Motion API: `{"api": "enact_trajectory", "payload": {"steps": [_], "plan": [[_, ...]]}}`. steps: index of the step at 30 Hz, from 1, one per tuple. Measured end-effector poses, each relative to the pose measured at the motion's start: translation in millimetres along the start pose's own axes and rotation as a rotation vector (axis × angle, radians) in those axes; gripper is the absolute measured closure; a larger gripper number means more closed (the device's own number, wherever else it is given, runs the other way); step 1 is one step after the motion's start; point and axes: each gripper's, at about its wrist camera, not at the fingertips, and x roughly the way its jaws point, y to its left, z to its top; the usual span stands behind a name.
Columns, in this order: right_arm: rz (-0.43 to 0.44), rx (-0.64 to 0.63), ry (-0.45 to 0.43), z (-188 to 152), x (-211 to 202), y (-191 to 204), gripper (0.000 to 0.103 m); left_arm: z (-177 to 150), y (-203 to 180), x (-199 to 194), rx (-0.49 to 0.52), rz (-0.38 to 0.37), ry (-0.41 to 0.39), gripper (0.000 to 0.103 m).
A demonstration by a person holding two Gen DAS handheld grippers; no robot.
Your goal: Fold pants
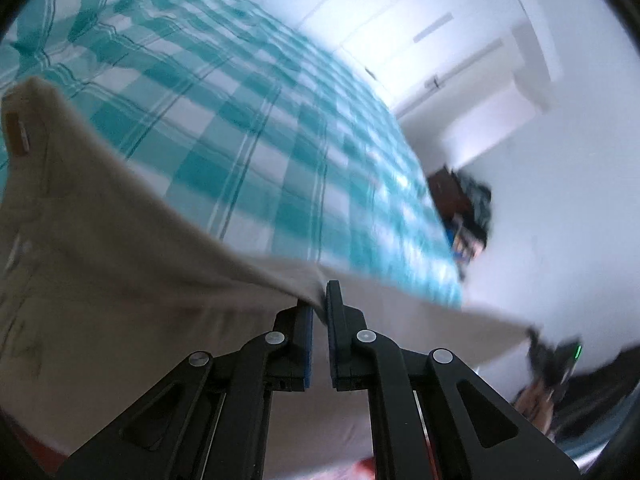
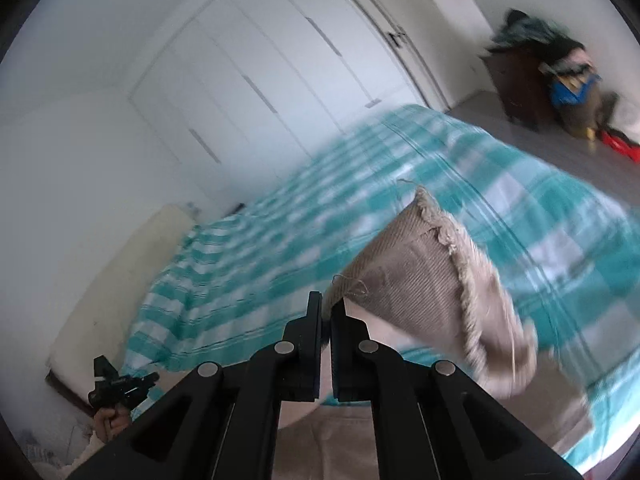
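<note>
Beige pants (image 1: pixel 100 264) hang lifted above a bed covered with a teal and white checked sheet (image 1: pixel 240 128). My left gripper (image 1: pixel 320 304) is shut on the upper edge of the pants, near a brown waistband patch (image 1: pixel 16 136). My right gripper (image 2: pixel 327 308) is shut on the pants near a frayed leg hem (image 2: pixel 452 248), which flops over to the right. The right gripper also shows in the left wrist view (image 1: pixel 556 356), at the far end of the stretched fabric. The left gripper shows in the right wrist view (image 2: pixel 120 388), low on the left. Both views are motion-blurred.
White wardrobe doors (image 2: pixel 280 72) stand behind the bed. A dark wooden cabinet (image 2: pixel 520 84) with piled clothes and bags sits in the far corner on a grey floor. A cream headboard or mattress edge (image 2: pixel 120 280) runs along the bed's left side.
</note>
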Motion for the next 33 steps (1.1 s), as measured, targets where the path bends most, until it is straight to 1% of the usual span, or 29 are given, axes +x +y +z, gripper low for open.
{"api": "enact_trajectory", "payload": {"steps": [1,3,4,5,6,7,9,10,11,13,15,16,17,18,20,22,23,24,25,26,29,31,33], "plan": [[-0.004,-0.01,0.014,-1,-5,-5,0.099,-24,10,6,-0.001,0.023,0.053,0.098],[-0.069,-0.004,0.058,-17,-11,-27,0.099,-64,32,28,-0.018,0.077,0.172,0.098],[-0.116,0.01,0.089,-31,-10,-45,0.099,-82,44,39,-0.039,0.097,0.221,0.098],[-0.186,0.034,0.133,-48,-8,-67,0.099,-100,56,50,-0.067,0.112,0.27,0.098],[-0.252,0.062,0.184,-68,-4,-90,0.099,-113,63,57,-0.082,0.135,0.299,0.098],[-0.297,0.095,0.23,-89,0,-112,0.099,-120,66,61,-0.082,0.156,0.309,0.099],[-0.356,0.128,0.295,-119,6,-135,0.099,-120,61,60,-0.058,0.169,0.288,0.099],[-0.377,0.127,0.307,-126,5,-138,0.099,-116,58,58,-0.048,0.168,0.281,0.099],[-0.389,0.124,0.303,-134,4,-140,0.099,-112,55,56,-0.037,0.162,0.272,0.099],[-0.385,0.149,0.277,-135,1,-144,0.099,-105,50,52,-0.025,0.15,0.257,0.099],[-0.368,0.195,0.255,-134,-2,-150,0.096,-103,50,51,-0.025,0.144,0.247,0.099],[-0.352,0.23,0.245,-134,-4,-155,0.092,-103,51,51,-0.024,0.144,0.245,0.099],[-0.345,0.25,0.241,-133,-4,-158,0.078,-104,52,51,-0.022,0.146,0.242,0.099],[-0.33,0.283,0.228,-132,-6,-163,0.06,-105,53,51,-0.023,0.147,0.24,0.099],[-0.315,0.326,0.198,-127,-2,-161,0.045,-106,55,51,-0.026,0.143,0.233,0.099],[-0.305,0.367,0.163,-121,0,-162,0.046,-101,54,49,-0.035,0.132,0.219,0.099],[-0.31,0.378,0.163,-118,2,-163,0.06,-100,49,52,-0.038,0.128,0.21,0.099],[-0.323,0.374,0.164,-114,2,-164,0.086,-96,46,49,-0.038,0.12,0.193,0.099],[-0.348,0.358,0.168,-109,2,-163,0.094,-93,43,46,-0.037,0.113,0.181,0.1],[-0.37,0.33,0.173,-101,1,-160,0.096,-89,39,40,-0.031,0.102,0.163,0.1],[-0.35,0.276,0.167,-85,-4,-147,0.097,-81,30,23,-0.02,0.065,0.132,0.1],[-0.359,0.212,0.178,-78,-8,-134,0.097,-82,30,17,-0.016,0.06,0.137,0.1],[-0.387,0.169,0.21,-80,-11,-127,0.097,-89,36,17,-0.024,0.068,0.165,0.101]]}}
